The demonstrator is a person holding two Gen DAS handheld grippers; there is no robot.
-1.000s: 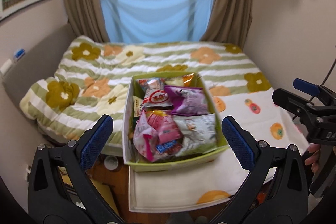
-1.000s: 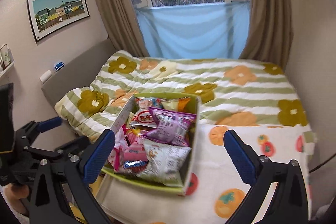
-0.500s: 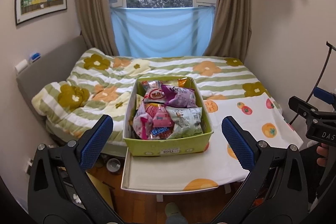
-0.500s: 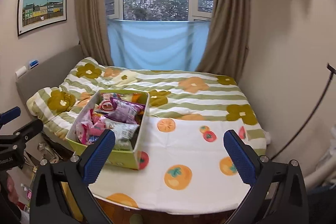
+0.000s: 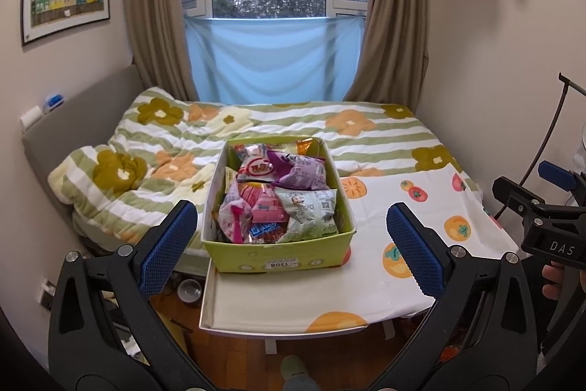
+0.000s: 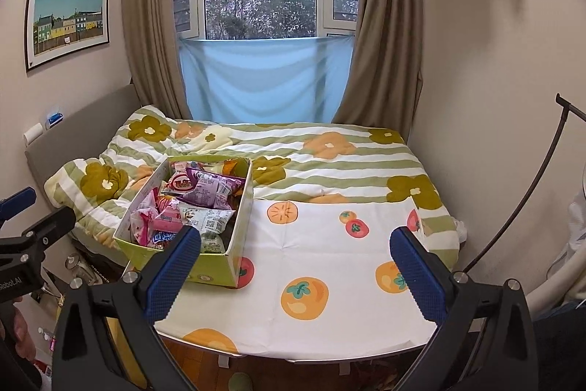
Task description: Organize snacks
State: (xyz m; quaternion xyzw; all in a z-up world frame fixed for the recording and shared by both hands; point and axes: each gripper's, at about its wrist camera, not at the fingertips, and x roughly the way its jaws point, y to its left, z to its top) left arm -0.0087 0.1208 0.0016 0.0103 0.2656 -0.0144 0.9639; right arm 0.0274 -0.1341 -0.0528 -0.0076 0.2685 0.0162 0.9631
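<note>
A: Status? Snack packets [image 5: 282, 196] all piled in the green box [image 5: 278, 257], which sits on the near-left part of the fruit-print cloth [image 6: 322, 255] over the table. None lie loose on cloth.

B: Tongs: your left gripper [image 5: 291, 246] has jaws spread wide, empty; right gripper [image 6: 295, 264] same. Both held back from box.

A: Fits either a jumbled box awaiting sorting or a finished fill, so can't call it. If you go in, approx. top packet only, pinch a crimped edge, lift slow.

B: Legible: box label "1308"; "DAS" on right tool body [image 5: 560, 248]; "Robot.AI" on left tool body [image 6: 14, 283]. Packet print too small.
</note>
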